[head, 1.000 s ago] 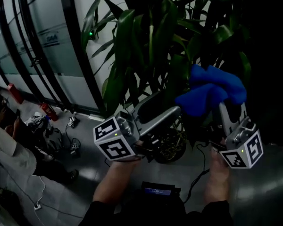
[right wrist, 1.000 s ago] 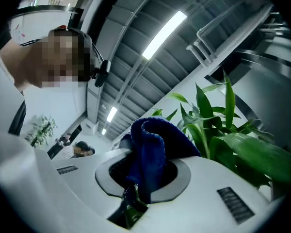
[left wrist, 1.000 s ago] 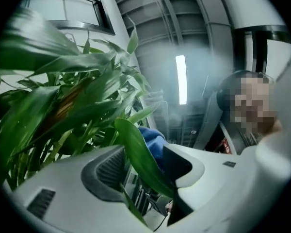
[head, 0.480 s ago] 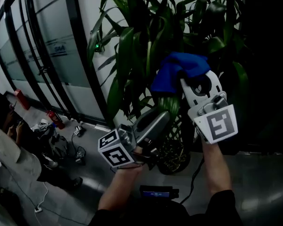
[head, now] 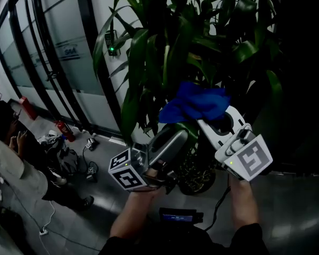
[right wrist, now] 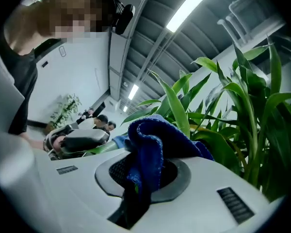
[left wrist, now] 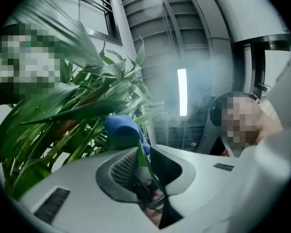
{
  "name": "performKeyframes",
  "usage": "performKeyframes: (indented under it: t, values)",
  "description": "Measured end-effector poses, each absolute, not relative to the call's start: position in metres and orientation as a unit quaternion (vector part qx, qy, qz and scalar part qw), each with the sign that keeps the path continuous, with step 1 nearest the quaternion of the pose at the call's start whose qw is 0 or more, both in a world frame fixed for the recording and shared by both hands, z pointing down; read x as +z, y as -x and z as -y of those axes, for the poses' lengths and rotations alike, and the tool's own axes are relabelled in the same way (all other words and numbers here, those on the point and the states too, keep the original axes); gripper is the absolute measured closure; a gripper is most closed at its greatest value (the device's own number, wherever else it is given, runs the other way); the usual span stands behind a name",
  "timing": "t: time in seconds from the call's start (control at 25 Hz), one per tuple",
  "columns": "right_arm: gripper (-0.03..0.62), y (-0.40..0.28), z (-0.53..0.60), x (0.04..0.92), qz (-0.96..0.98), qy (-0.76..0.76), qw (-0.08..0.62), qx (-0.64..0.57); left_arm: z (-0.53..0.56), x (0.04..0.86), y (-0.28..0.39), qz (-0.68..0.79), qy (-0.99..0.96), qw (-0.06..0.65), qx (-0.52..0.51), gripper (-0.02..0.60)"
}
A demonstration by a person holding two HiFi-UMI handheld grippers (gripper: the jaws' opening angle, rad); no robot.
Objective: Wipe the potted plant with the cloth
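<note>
**Ana:** What takes up most of the head view?

**Ben:** The potted plant (head: 170, 47). Its long dark green leaves fill the upper middle, and its pot (head: 198, 175) stands on the grey floor (head: 95, 206) low in the middle. A glass wall (head: 53, 68) with dark curved frames runs along the left behind it.

**Ana:** Anyone else around?

**Ben:** A person (head: 13, 169) sits low on the floor at the far left, well apart from the plant.

**Ana:** And the two tools?

**Ben:** Both point up into the lower leaves, side by side. The right gripper (head: 203, 122) has its jaws clamped on the cloth (head: 194, 104). Its own view shows blue folds packed between the pads and spilling over the top.

**Ana:** Where does the cloth sit against the plant?

**Ben:** Among the lower leaves, just above the tip of the left gripper (head: 182, 136).

**Ana:** Is the left one empty?

**Ben:** No. Its jaws stand narrow, pinching a thin green leaf (left wrist: 141, 160) that runs up between the pads. The cloth shows just beyond the jaw tips and appears to lie on that same leaf.
</note>
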State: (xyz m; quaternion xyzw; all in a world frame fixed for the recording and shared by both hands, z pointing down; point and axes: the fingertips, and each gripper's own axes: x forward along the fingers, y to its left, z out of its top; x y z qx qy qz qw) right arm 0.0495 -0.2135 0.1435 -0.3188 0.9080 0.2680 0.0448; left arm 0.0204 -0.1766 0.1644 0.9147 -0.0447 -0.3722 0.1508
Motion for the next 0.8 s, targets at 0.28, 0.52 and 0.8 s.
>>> performKeyframes:
  t: [0.28, 0.52, 0.8]
  values:
    - [0.519, -0.049, 0.174, 0.163, -0.933, 0.269, 0.013, 0.238, 0.175, 0.167, -0.013, 0.052, -0.909, 0.152, -0.384, 0.503]
    - [0.519, -0.061, 0.154, 0.118, -0.896, 0.307, 0.042, 0.317, 0.174, 0.168, -0.012, 0.05, -0.91, 0.151, -0.384, 0.503]
    - [0.518, -0.077, 0.19, 0.04, -0.797, 0.421, 0.115, 0.418, 0.171, 0.167, -0.016, 0.038, -0.907, 0.156, -0.389, 0.503]
